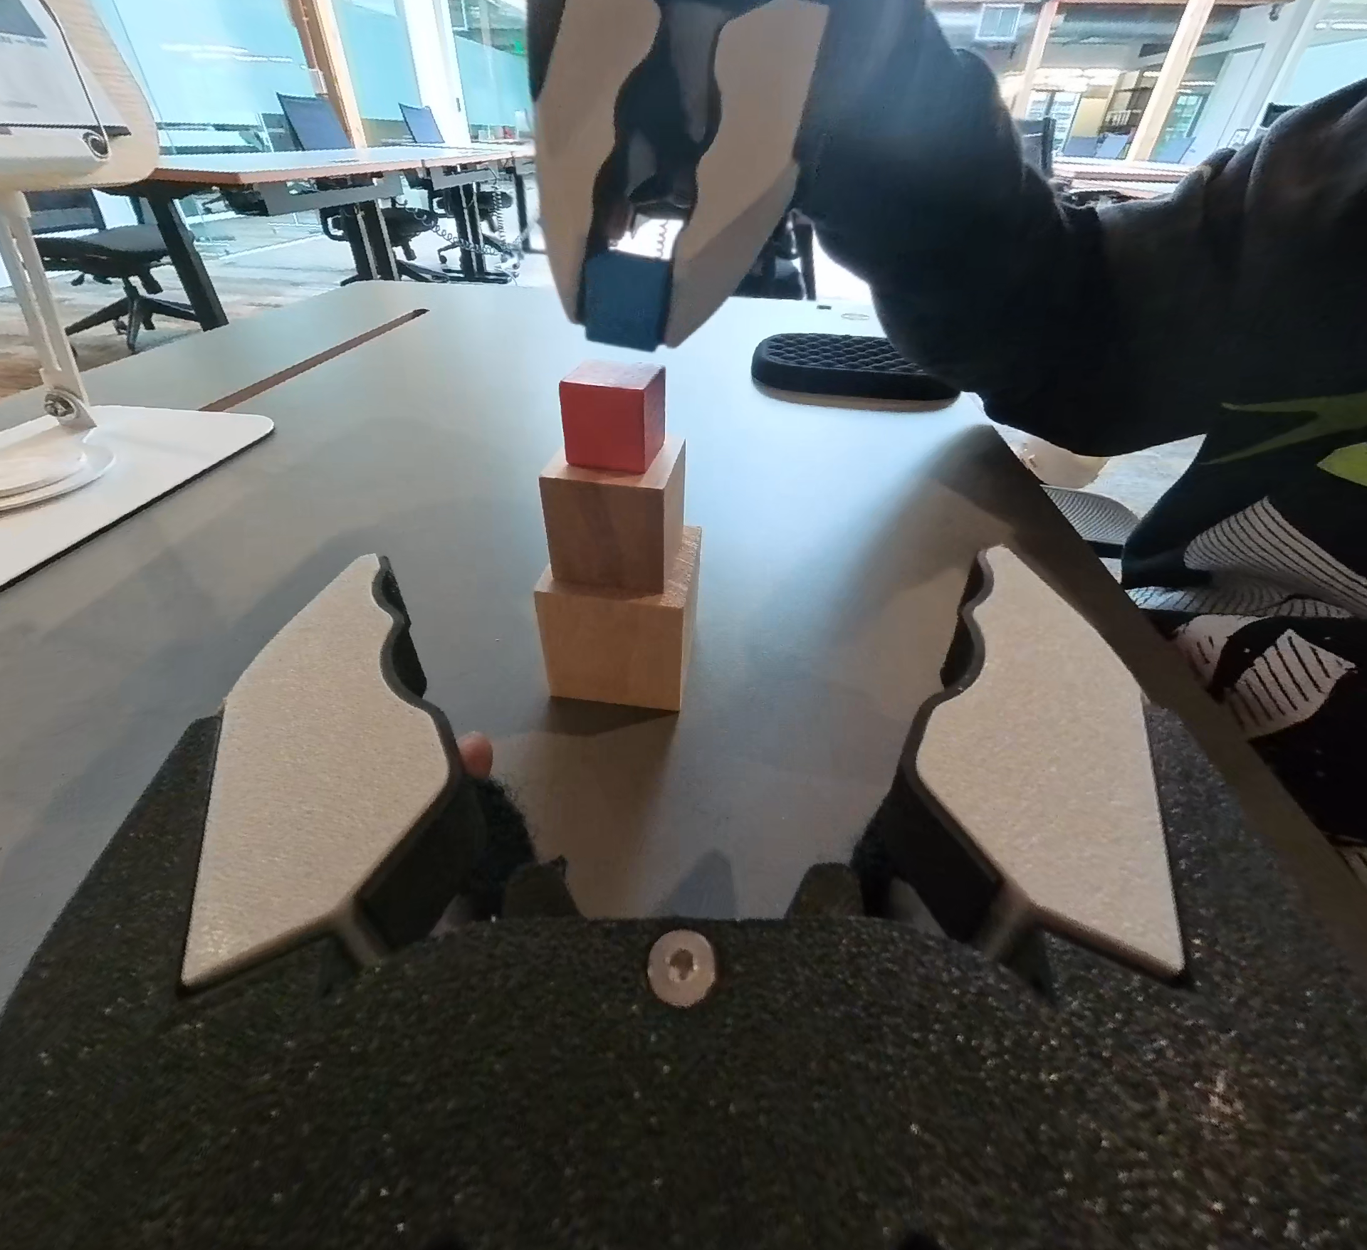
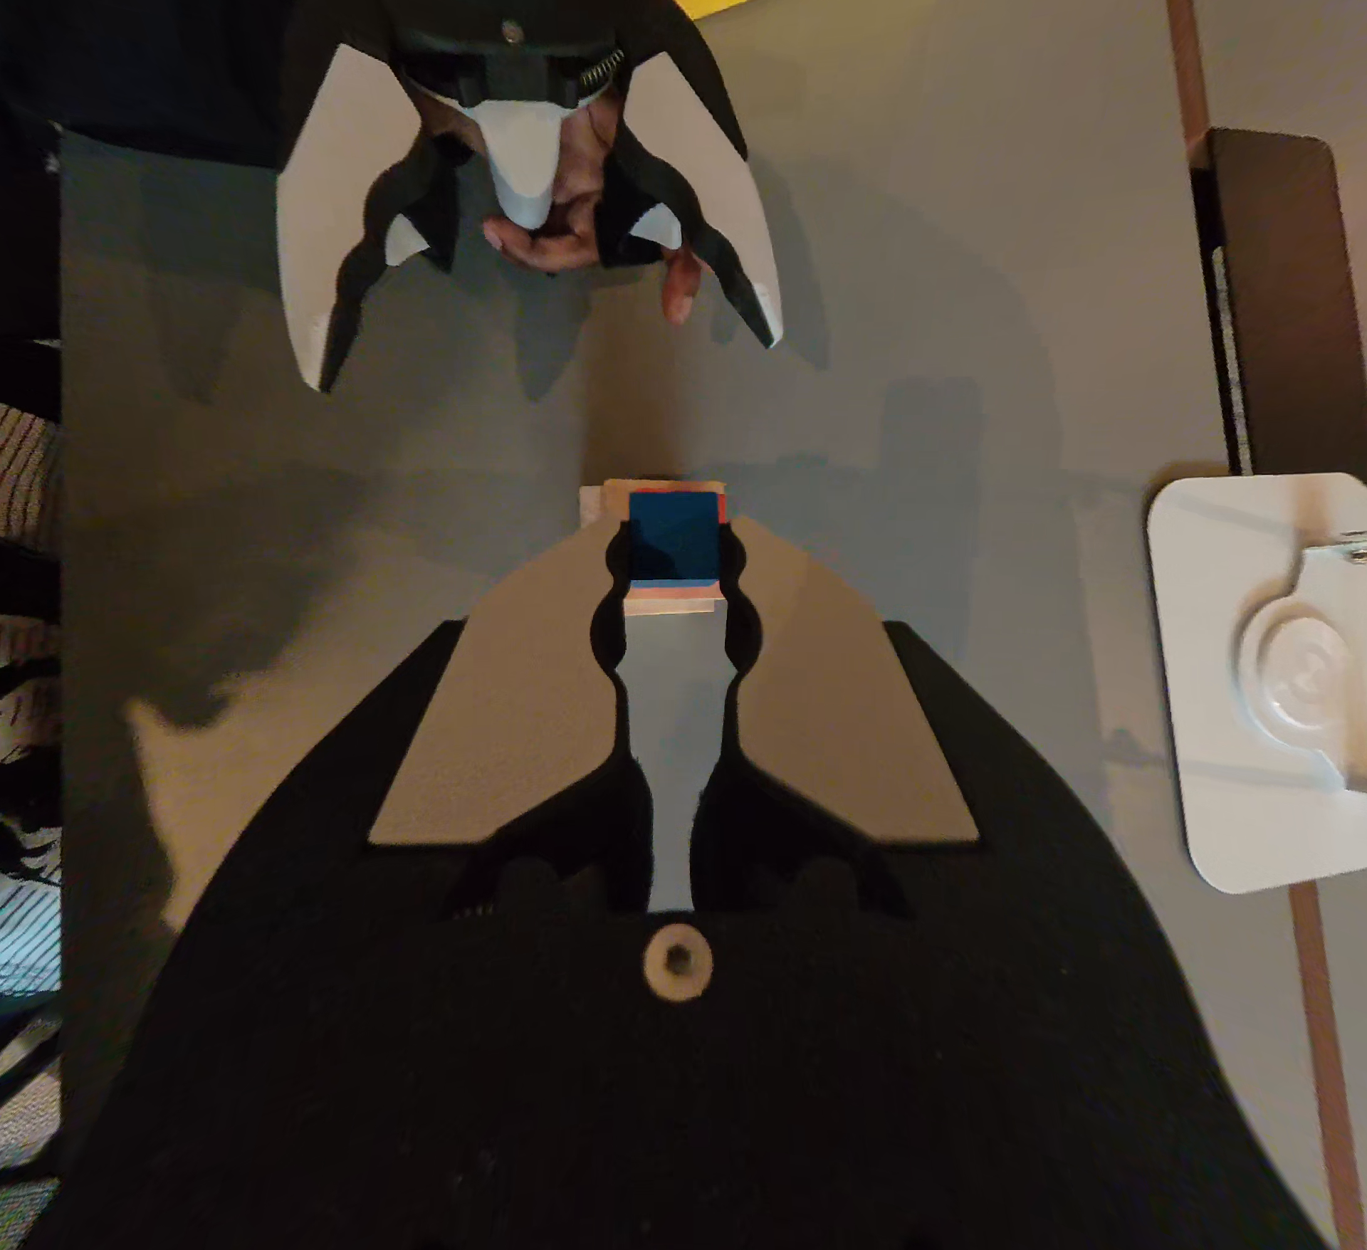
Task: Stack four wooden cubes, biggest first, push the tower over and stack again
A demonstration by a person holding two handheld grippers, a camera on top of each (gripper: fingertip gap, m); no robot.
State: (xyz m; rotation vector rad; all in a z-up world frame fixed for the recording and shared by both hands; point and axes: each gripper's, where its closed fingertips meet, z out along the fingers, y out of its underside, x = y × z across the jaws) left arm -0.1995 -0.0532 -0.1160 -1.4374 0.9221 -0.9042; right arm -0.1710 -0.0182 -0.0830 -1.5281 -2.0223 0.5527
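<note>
Left wrist view, bottom of frame: left gripper [image 1: 680, 630] spread wide, holding nothing, low over the dark table [image 1: 814, 549], its fingers either side of the tower base. Centre: 3 cubes stacked, pale cube [image 1: 612, 645] on the table, brown cube [image 1: 608, 525] on it, red cube [image 1: 611, 417] on top, each a bit offset. Just above, not touching red: blue cube [image 1: 623, 311] clamped between the right gripper [image 1: 629, 319] fingertips, gripper pointing down from upper centre. Beyond, right: black mesh pad [image 1: 851, 364]. Left edge: white stand base [image 1: 126, 467]. In the right wrist view the blue cube sits centre frame over the stack.
</note>
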